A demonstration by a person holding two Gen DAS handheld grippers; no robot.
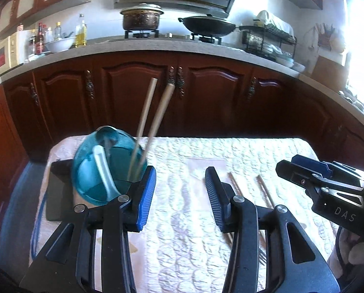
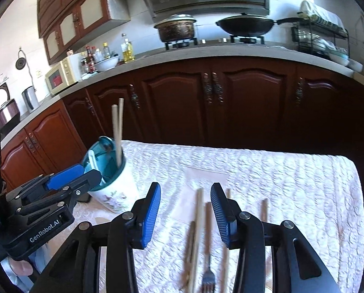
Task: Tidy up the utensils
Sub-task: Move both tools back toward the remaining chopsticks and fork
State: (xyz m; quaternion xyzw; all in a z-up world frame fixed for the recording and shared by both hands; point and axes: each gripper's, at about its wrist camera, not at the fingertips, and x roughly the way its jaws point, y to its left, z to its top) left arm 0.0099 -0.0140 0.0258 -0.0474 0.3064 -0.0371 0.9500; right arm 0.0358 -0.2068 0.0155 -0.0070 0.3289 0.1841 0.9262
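Both tongs gape empty: left tongs [image 1: 180, 195] beside the cup [image 2: 113, 185] holding 2 chopsticks [image 2: 118, 131], right tongs [image 2: 185, 210] over chopsticks [image 2: 198, 232] and fork [image 2: 207, 276] right of cup on the surface [image 2: 291, 183]—light, stiff, slick; pinch midshaft.

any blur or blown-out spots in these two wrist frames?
Left wrist: window glare blows out the right edge; chopsticks in the holder smear slightly; counter line bows from fisheye. Right wrist: evenly lit, but the loose chopsticks and fork on the cloth streak near the bottom.
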